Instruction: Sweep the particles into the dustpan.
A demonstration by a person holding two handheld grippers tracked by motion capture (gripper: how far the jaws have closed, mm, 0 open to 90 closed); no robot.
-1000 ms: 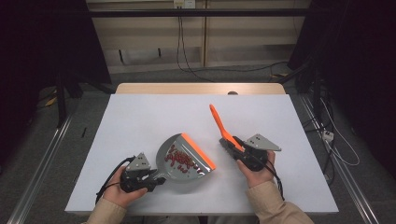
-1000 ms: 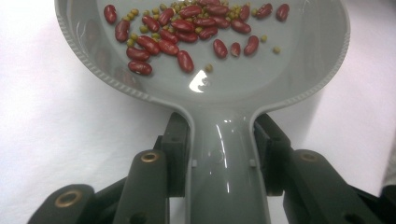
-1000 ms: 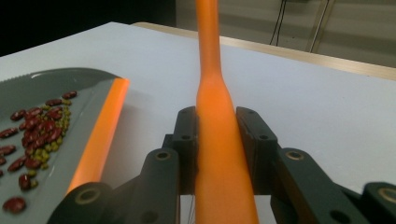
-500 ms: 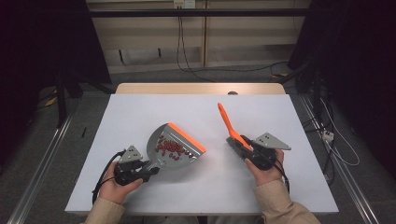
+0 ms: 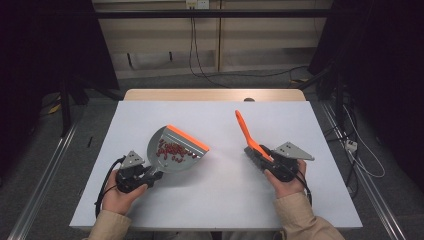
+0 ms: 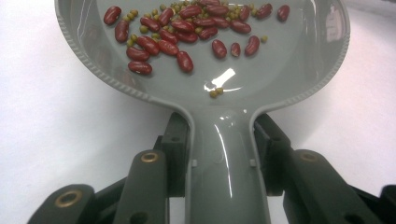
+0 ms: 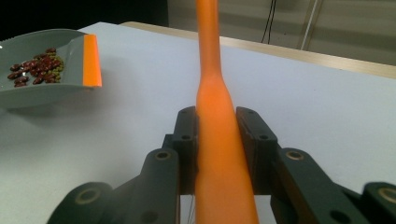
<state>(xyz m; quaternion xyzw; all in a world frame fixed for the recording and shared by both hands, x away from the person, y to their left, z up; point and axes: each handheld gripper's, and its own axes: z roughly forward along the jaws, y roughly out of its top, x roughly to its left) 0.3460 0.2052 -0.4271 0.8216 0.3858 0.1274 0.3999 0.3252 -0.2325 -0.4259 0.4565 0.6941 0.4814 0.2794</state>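
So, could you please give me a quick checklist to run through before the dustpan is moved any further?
1. Left claw shut on the dustpan handle: ok.
2. Beans all inside the pan, none seen on the table: ok.
3. Pan level enough to keep the beans off its orange lip: cannot tell.
4. Right claw shut on the orange brush handle: ok.
5. Brush apart from the dustpan, with bare table between them: ok.
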